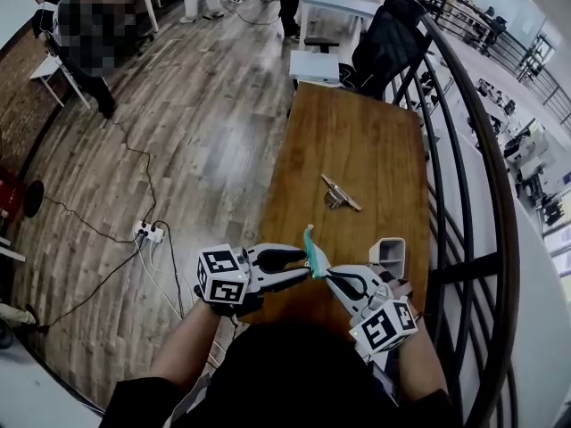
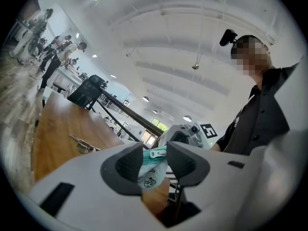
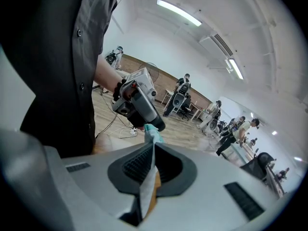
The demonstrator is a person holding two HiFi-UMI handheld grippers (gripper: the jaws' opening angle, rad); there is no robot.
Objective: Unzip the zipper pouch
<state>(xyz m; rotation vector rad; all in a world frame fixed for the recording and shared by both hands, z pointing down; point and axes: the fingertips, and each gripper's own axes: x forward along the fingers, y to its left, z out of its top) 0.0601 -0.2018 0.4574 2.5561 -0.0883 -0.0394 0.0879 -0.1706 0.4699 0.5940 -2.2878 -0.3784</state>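
Head view: at six o'clock, the zipper pouch (image 1: 311, 246) is pinched by the right gripper (image 1: 329, 277) as anchor, while its zipper pull (image 2: 157, 152) is clamped by the left gripper (image 1: 306, 271).

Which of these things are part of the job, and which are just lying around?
Part of the job:
zipper pouch, held up between the two tools
left gripper, at its zipper end
right gripper, clamped on its fabric

Just lying about:
metal piece on the wooden table
white container at the table's edge
power strip on the floor
black chair
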